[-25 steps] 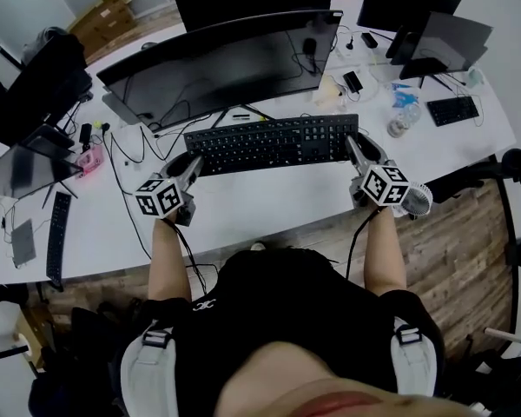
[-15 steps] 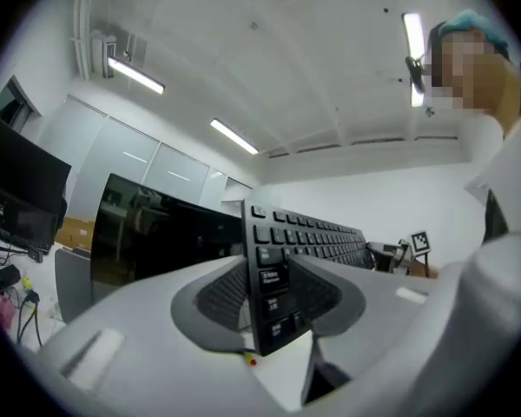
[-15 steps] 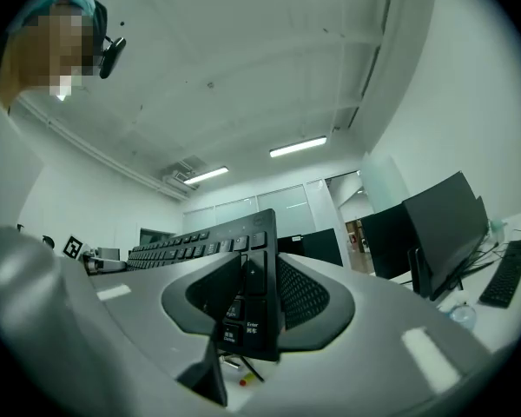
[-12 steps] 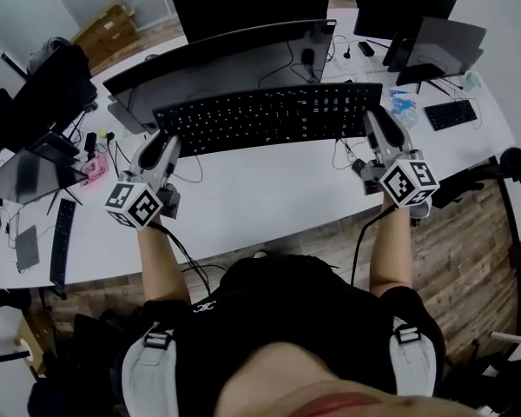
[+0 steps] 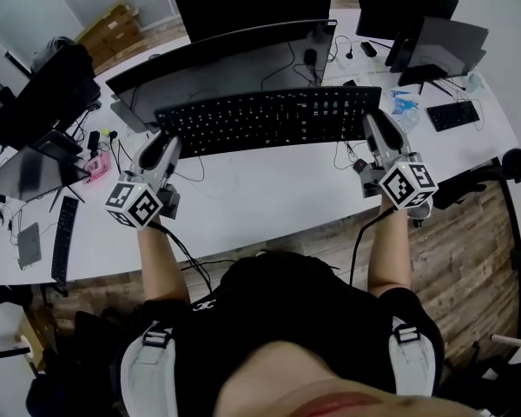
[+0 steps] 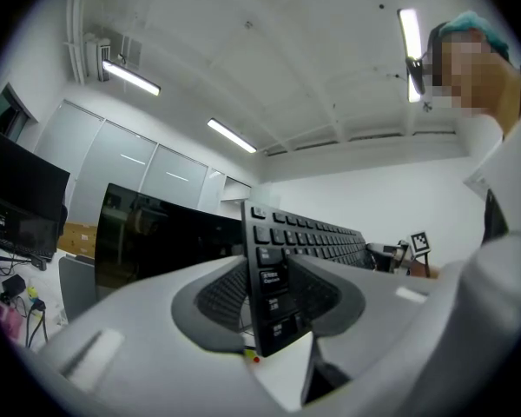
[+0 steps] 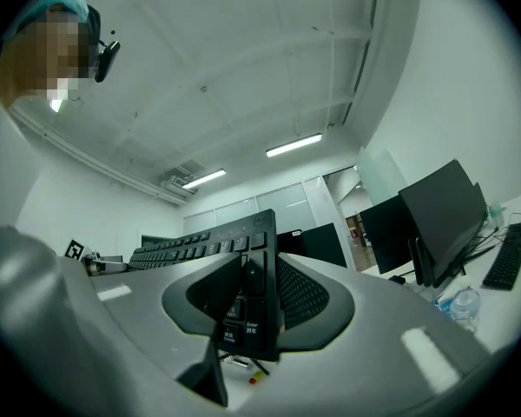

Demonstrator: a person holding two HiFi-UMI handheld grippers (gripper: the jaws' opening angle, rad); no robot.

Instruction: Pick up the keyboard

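My left gripper [image 5: 161, 148] clamps the left end of the keyboard [image 5: 269, 118]; my right gripper [image 5: 375, 129] clamps its right end. The keyboard is above the desk [image 5: 260, 200], on the near side of the monitor [image 5: 217, 61]. A second keyboard [image 5: 452, 114] lies on the desk at far right.

Black top [image 5: 304, 311], grey shoulder straps [image 5: 146, 373], black cables [image 5: 356, 241].
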